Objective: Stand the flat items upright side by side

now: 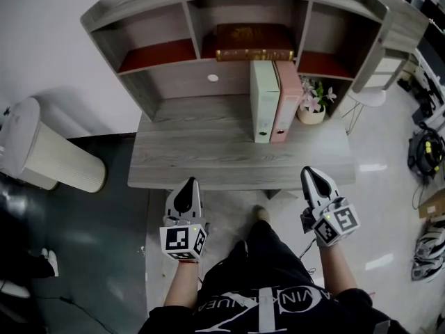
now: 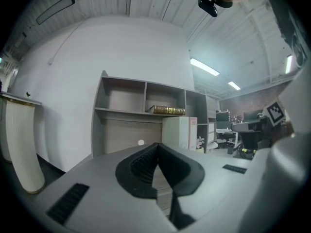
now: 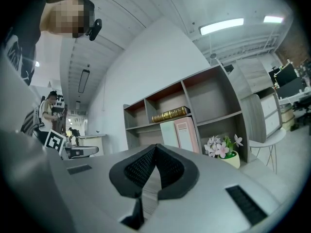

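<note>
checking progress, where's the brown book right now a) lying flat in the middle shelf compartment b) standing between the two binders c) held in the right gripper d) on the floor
a: the brown book lies flat in the middle shelf compartment, above the green binder and pink binder standing upright on the desk.

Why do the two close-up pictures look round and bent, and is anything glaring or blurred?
Left gripper view: a wide-angle lens leaves a dark round border and bows the shelf unit; the ceiling light strips shine bright. Right gripper view: same bending, one bright ceiling strip. Head view: sharpest, though the desk edges curve slightly and the floor shows glare patches.
</note>
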